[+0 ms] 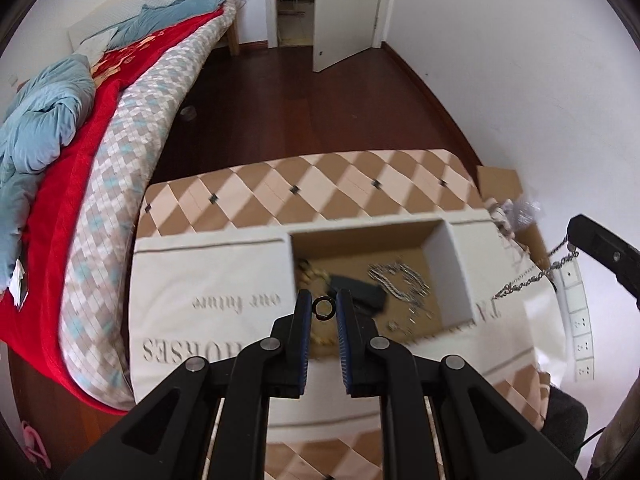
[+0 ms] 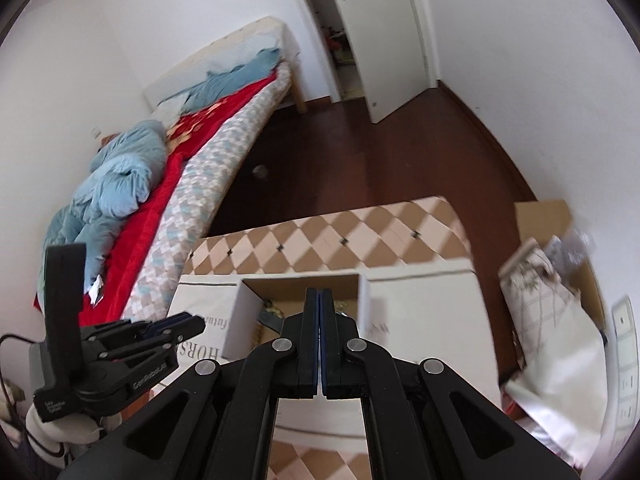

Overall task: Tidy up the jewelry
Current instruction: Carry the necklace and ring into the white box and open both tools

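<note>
- The cardboard box (image 1: 456, 264), open-topped with white flaps, is taken as the landmark; it stands on a table with a brown-and-cream diamond-patterned cloth (image 1: 320, 184).
- The left gripper (image 1: 324, 306) is seen above the near edge of the box, pointing steeply down, its blue-padded jaws narrowed to a small gap.
- A small black ring (image 1: 323, 307) is held in that gap, apparently pinched between the two pads, over the near left part of the box's inside.
- Inside the box, a heap of silver chain jewelry (image 1: 400, 278) is seen on the floor towards the right wall.
- A dark flat item (image 1: 360, 292) lies in the middle of the box floor, and a gold-coloured chain (image 1: 306, 270) is seen by the left wall; motion blur hides finer detail.
- The right gripper (image 2: 321, 312) is shown with its jaws pressed fully together, above the box in its own view.
- In the left wrist view, a thin silver chain (image 1: 536, 276) hangs from the right gripper's tip, stretched down and leftward to the right of the box; the clamped part itself cannot be made out.
- Left of the box, a bed with a red blanket (image 1: 80, 160) and a blue quilt (image 1: 36, 120) is seen.
- Beyond the box, dark wooden floor (image 1: 300, 92) runs to an open white door (image 1: 344, 12).
</note>
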A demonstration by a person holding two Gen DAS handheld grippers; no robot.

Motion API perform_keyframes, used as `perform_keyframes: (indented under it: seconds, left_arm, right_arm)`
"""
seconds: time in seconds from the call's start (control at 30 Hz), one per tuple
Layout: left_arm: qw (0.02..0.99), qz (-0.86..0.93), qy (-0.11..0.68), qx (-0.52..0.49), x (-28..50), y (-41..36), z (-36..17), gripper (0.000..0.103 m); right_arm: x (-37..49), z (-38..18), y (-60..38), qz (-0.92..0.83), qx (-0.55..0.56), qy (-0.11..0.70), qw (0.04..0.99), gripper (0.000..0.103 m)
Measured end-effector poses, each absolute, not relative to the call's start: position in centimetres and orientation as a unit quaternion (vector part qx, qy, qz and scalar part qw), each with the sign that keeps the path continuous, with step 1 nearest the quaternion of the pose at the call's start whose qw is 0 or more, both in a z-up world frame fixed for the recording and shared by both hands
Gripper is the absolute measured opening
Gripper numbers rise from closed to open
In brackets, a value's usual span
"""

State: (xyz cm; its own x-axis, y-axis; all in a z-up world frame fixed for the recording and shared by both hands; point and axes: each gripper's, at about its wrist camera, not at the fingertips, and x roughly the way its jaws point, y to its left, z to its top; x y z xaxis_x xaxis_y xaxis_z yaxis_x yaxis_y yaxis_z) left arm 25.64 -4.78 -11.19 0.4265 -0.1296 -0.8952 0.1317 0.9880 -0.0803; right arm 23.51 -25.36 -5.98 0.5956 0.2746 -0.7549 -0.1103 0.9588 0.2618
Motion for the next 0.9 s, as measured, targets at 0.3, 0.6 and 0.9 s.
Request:
perform_keyframes:
  seconds: [0.3,0.6,0.9]
  left_arm:
    - [0.822,-0.092,0.562,-0.009,31.2,-3.5,-15.2,0.010]
    - [0.805,-0.096,0.585,-0.025,33.1,-3.2,-16.7,0.022]
    - [0.835,-0.037,0.549,-0.013,32.2,-1.6,-14.9,0.084]
  right_arm:
    - [30.8,-11.0,-20.6,0.141,0.070,0.495,0.855,0.000]
    - [34.9,-15.5,-19.1,0.159,0.097,0.556,0.810,0.001]
    - [33.3,-15.0,-22.0,0.087,0.069,0.555,0.825,0.066]
